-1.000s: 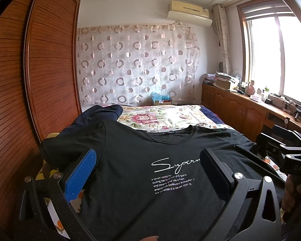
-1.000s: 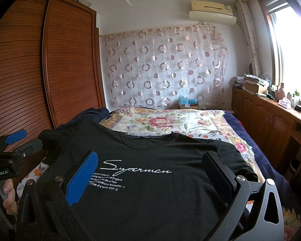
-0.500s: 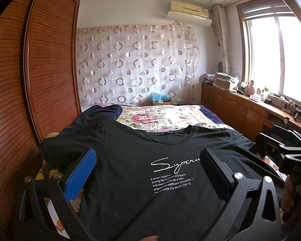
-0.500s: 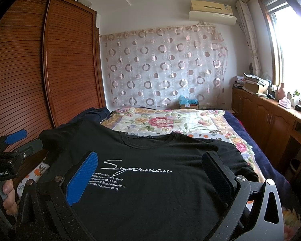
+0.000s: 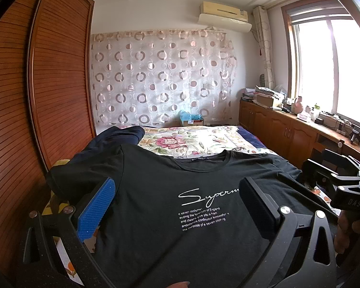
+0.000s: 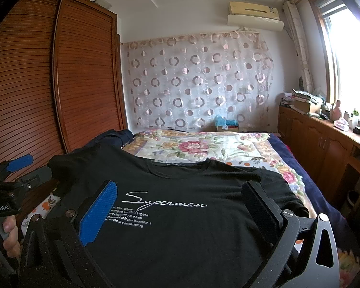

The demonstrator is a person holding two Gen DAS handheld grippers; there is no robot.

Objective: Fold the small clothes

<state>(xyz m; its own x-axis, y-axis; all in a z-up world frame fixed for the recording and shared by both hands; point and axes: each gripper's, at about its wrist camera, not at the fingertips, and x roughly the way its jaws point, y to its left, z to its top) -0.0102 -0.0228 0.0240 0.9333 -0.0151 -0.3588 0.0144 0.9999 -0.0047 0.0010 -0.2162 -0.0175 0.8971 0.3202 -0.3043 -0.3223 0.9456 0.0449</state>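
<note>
Black T-shirt (image 5: 156,192) lying spread flat, front up, on the near end of the bed (image 5: 204,141), with both grippers hovering over it, jaws wide apart.

The left gripper (image 5: 177,206) and the right gripper (image 6: 180,206) are each hanging above the shirt's chest with nothing between their 2 fingers, the white "Superman" print (image 6: 164,202) showing in the gap. The collar is pointing toward the far patterned curtain (image 6: 199,84), and the sleeves are reaching out to both sides. A dark blue garment (image 5: 117,136) is lying just beyond the shirt's left shoulder, beside the wooden wardrobe (image 5: 36,96). A hand (image 6: 4,235) is gripping the left gripper's handle.
</note>
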